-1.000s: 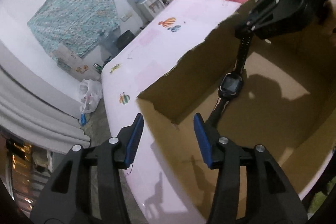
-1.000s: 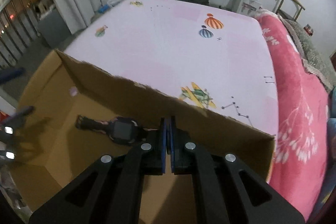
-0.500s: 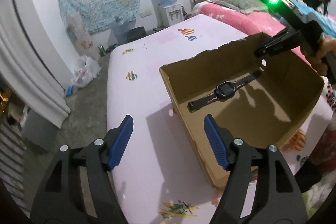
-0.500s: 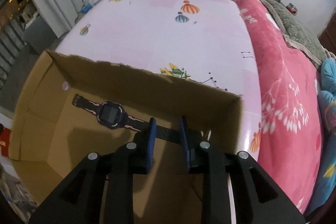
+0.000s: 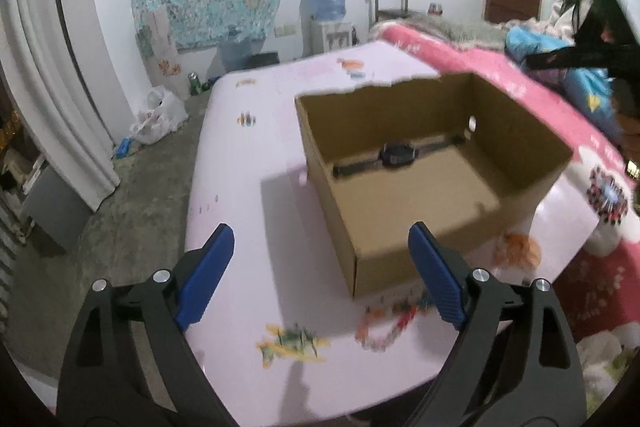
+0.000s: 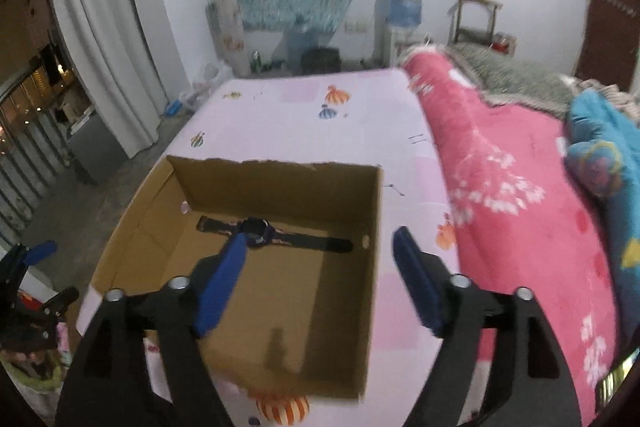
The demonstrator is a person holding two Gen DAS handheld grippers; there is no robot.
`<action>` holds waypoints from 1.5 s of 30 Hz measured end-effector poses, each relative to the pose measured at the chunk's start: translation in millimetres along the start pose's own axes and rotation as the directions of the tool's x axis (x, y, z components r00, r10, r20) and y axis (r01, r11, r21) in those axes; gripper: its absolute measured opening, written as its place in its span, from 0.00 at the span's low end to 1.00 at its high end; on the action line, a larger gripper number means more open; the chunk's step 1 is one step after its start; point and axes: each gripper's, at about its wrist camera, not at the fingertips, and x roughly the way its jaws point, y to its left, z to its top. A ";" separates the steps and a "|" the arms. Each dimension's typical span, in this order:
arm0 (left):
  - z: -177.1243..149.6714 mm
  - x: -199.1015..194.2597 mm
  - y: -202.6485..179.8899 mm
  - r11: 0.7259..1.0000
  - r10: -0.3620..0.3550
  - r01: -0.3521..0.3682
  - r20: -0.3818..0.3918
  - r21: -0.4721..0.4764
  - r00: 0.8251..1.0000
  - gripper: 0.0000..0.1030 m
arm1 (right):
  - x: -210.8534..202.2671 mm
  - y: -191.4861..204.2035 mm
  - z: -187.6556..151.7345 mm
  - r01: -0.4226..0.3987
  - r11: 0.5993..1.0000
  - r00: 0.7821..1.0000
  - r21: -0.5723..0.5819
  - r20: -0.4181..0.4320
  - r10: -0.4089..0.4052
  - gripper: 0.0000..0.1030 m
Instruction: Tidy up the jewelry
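The dark wristwatch with a round face and long strap (image 6: 266,234) lies flat on the floor of the open brown cardboard box (image 5: 516,163), near its far wall, strap running side to side across the box; the right tongs (image 6: 318,281) hang above the box's near half, jaws spread wide and empty, the watch ahead and slightly left of them; the left tongs (image 5: 320,277) are likewise wide apart and empty, outside the box over the pink printed bed sheet (image 5: 248,211). In my judgement the right tongs are nearer. The box walls stand between the left tongs and the watch; a pink blanket (image 6: 500,187) lies beside the box.
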 end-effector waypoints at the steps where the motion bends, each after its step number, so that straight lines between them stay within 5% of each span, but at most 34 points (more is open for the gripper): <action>1: -7.1 1.4 -1.8 1.000 0.015 -0.015 -0.019 0.001 1.000 0.83 | -8.9 2.1 -9.9 0.017 1.000 1.000 -0.003 0.019 -0.017 0.81; 4: -30.6 8.8 -5.1 0.999 0.033 -0.035 -0.085 -0.020 0.996 0.83 | -30.4 6.8 -43.9 0.052 0.999 0.997 0.012 0.052 -0.053 0.93; 9: -65.1 17.1 -5.1 0.995 0.049 -0.062 -0.164 -0.075 0.985 0.83 | -38.1 4.7 -95.0 0.148 0.988 0.989 0.055 0.007 -0.148 0.93; 13: -83.3 21.3 -4.5 0.992 0.055 -0.076 -0.194 -0.103 0.979 0.83 | -37.4 4.4 -118.8 0.346 0.938 0.938 0.024 -0.044 -0.345 0.93; 17: -91.9 22.8 -7.7 0.990 0.070 -0.093 -0.197 -0.106 0.978 0.83 | -43.4 16.3 -130.0 0.405 0.911 0.913 -0.075 -0.005 -0.407 0.93; 21: -95.0 23.5 -13.5 0.989 0.054 -0.077 -0.175 -0.126 0.983 0.83 | -56.8 29.8 -140.0 0.156 0.986 0.986 -0.063 0.063 -0.152 0.93; 27: -99.7 25.8 -20.4 0.989 0.015 -0.034 -0.132 -0.142 0.991 0.83 | -34.4 60.4 -150.7 -0.010 0.999 1.000 -0.044 0.012 0.010 0.93; 31: -98.3 28.7 -20.6 0.989 0.000 -0.016 -0.112 -0.144 0.994 0.70 | -14.5 76.1 -152.6 -0.153 0.988 0.987 0.020 -0.040 0.154 0.91; 38: -93.8 49.3 -14.5 0.983 -0.070 0.046 -0.131 -0.175 0.989 0.36 | 28.6 102.8 -157.5 -0.267 0.956 0.947 0.117 -0.150 0.283 0.57; 45: -87.3 72.8 -16.1 0.991 -0.068 0.045 -0.180 -0.129 0.981 0.29 | 59.7 109.7 -160.5 -0.306 0.938 0.916 0.165 -0.217 0.337 0.37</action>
